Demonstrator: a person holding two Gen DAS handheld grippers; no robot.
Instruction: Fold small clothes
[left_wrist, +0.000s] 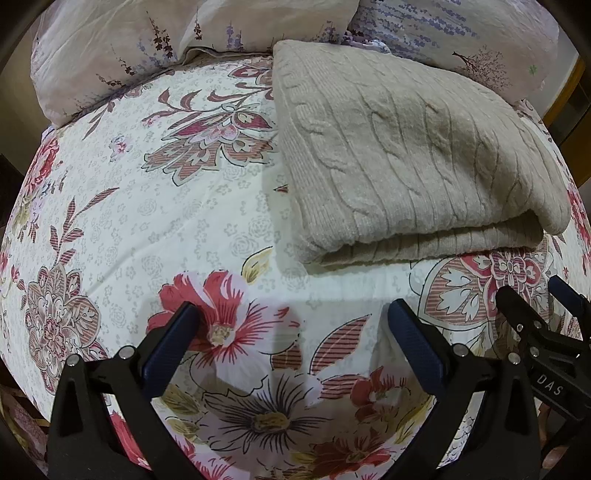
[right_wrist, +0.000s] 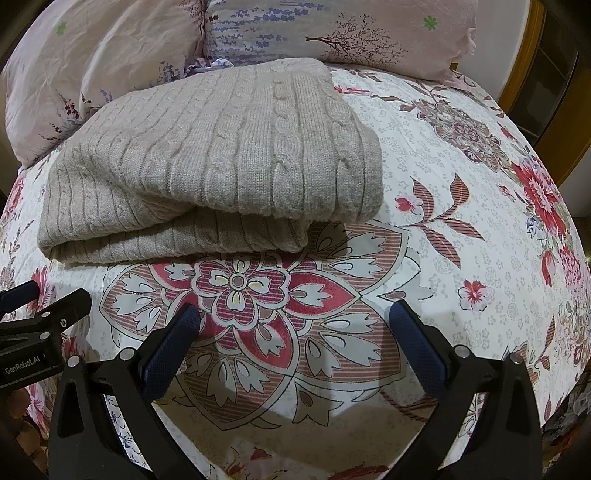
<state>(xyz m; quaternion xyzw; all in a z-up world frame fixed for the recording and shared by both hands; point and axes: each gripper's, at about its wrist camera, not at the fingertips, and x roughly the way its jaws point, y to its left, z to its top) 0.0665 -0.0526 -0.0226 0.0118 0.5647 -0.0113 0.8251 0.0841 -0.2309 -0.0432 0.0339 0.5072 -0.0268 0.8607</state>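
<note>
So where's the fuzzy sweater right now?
The folded sweater lies on the floral bedspread, just below the pillows, ahead of both open grippers.

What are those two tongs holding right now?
Nothing. Both the left tongs and right tongs are open over the bedspread, short of the folded sweater.

"DAS" (right claw (left_wrist: 546, 291)), "GenRobot.AI" (left claw (right_wrist: 44, 291))

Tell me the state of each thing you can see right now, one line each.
Beige cable-knit sweater: folded, lying on the bed.
Floral bedspread: spread flat.
Pale floral pillows: resting at the head of the bed.
Left hand-held gripper: open, empty.
Right hand-held gripper: open, empty.
</note>
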